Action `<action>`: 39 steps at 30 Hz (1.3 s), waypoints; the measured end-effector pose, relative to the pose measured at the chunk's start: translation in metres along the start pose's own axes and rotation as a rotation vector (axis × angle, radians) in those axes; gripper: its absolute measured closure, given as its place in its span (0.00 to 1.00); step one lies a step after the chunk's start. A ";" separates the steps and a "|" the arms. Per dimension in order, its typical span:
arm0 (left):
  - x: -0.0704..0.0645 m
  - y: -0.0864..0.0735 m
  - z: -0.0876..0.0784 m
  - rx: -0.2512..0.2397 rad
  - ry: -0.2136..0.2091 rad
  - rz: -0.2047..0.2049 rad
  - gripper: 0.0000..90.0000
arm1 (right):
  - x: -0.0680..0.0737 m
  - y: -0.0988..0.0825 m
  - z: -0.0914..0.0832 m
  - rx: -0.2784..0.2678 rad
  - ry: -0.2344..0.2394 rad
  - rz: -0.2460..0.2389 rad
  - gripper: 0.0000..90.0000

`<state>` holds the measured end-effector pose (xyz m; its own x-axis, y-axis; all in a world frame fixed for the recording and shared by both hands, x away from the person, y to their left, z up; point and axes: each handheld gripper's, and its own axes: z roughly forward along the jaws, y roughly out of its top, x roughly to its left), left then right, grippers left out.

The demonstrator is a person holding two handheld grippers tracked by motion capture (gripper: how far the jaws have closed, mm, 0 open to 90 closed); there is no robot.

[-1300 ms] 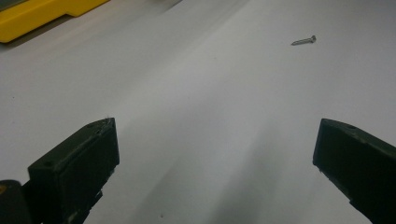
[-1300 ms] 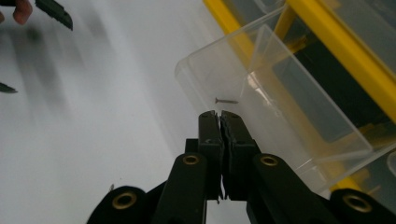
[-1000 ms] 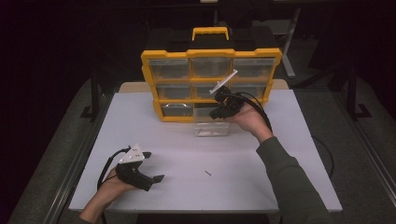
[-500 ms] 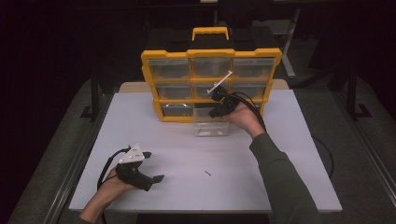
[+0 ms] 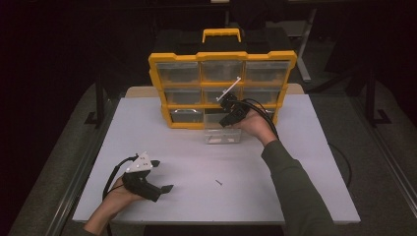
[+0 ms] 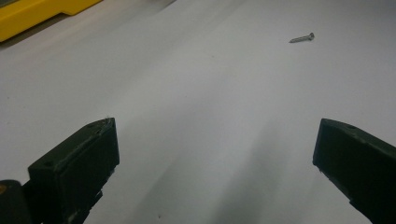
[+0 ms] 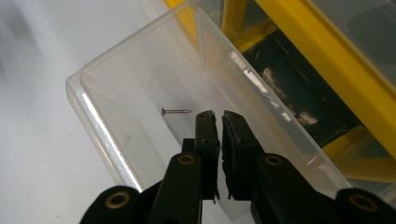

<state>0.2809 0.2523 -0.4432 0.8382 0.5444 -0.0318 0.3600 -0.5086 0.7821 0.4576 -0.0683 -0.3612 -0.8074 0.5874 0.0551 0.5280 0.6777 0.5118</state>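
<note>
Over the clear drawer [image 7: 140,93], right gripper [image 7: 218,115]: we saw it nearly closed, slightly parting, gripping nothing; screw [image 7: 176,111] beside.
Left gripper [image 6: 210,154]: spread wide, empty.

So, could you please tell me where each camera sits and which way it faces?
High view: above the person's side, looking forward and down at the table and yellow organizer; both forearms show.
Left gripper view: on the left gripper, facing a loose screw.
Right gripper view: on the right gripper, facing into the clear drawer.
Shared: the loose screw, in the high and left gripper views.
</note>
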 end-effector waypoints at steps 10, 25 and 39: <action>0.000 0.000 0.000 0.001 0.001 0.003 0.00 | 0.001 -0.002 -0.019 -0.062 0.052 0.014 0.98; 0.000 0.000 0.000 0.001 0.002 0.004 0.00 | 0.025 -0.010 -0.046 -0.101 0.102 -0.064 0.98; -0.001 0.000 -0.001 -0.001 0.001 0.005 0.00 | 0.045 -0.032 -0.047 -0.104 0.109 -0.099 0.98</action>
<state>0.2801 0.2525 -0.4429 0.8396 0.5425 -0.0268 0.3551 -0.5110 0.7828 0.3921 -0.0843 -0.3345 -0.8808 0.4648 0.0899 0.4191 0.6771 0.6049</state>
